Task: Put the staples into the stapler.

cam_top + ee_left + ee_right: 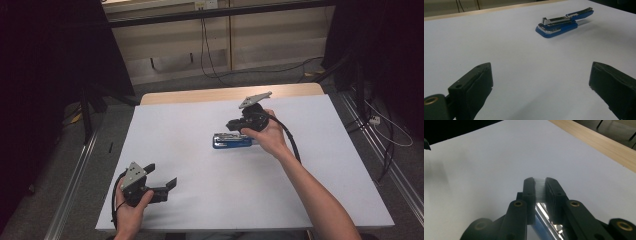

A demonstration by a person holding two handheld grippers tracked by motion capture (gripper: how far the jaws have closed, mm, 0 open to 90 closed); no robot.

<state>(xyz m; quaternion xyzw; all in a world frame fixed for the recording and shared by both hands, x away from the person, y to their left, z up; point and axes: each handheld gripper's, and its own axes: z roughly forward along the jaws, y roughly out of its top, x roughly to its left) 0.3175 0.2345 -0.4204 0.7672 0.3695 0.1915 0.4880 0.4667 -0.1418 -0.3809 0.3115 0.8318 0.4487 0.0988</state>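
Observation:
A blue and chrome stapler (232,140) lies on the white table top (200,200), right of centre. In the left gripper view the stapler (560,24) sits far ahead with its top arm raised at one end. My right gripper (235,124) is over it, and in the right gripper view its jaws (539,181) are shut on a chrome and blue part of the stapler (544,216). At the table's near left corner my left gripper (161,175) is open with nothing between its fingers (476,85), facing the stapler.
A wooden strip (230,93) runs along the table's far edge. Cables (210,65) trail on the floor behind, and metal rails (75,175) flank both sides. Bare white surface lies between my left gripper and the stapler.

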